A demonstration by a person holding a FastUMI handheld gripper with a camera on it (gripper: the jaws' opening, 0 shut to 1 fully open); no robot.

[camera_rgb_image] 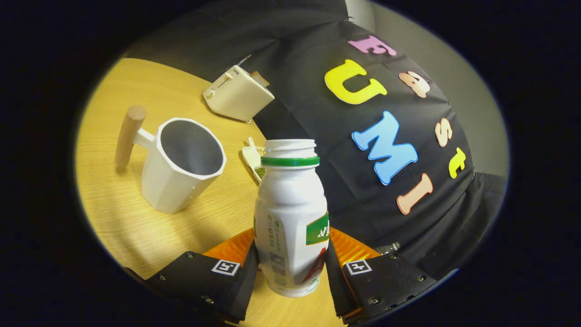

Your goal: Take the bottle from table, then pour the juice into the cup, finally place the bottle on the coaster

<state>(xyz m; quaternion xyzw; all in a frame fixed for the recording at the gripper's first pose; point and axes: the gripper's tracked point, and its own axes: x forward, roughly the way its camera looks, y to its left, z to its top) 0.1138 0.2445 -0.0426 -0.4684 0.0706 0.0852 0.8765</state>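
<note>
- In the gripper view, your gripper (290, 268) has the bottle (290, 218) clamped between both fingers, pressing on its lower body; the scene looks tilted.
- The bottle stands uncapped, its open mouth just right of the cup (181, 165), near but not touching it. I cannot tell whether it rests on the table (136, 227) or is just lifted.
- Beyond the cup sits a toaster (238, 93); a small spoon (254, 161) lies behind the bottle.
- The thin plastic will likely flex and feel slick, light if partly empty. Hold below the waist, firmly, without crushing.

Cream toaster (238, 93) and small white dish (253, 159) on wooden table (136, 227)
</note>
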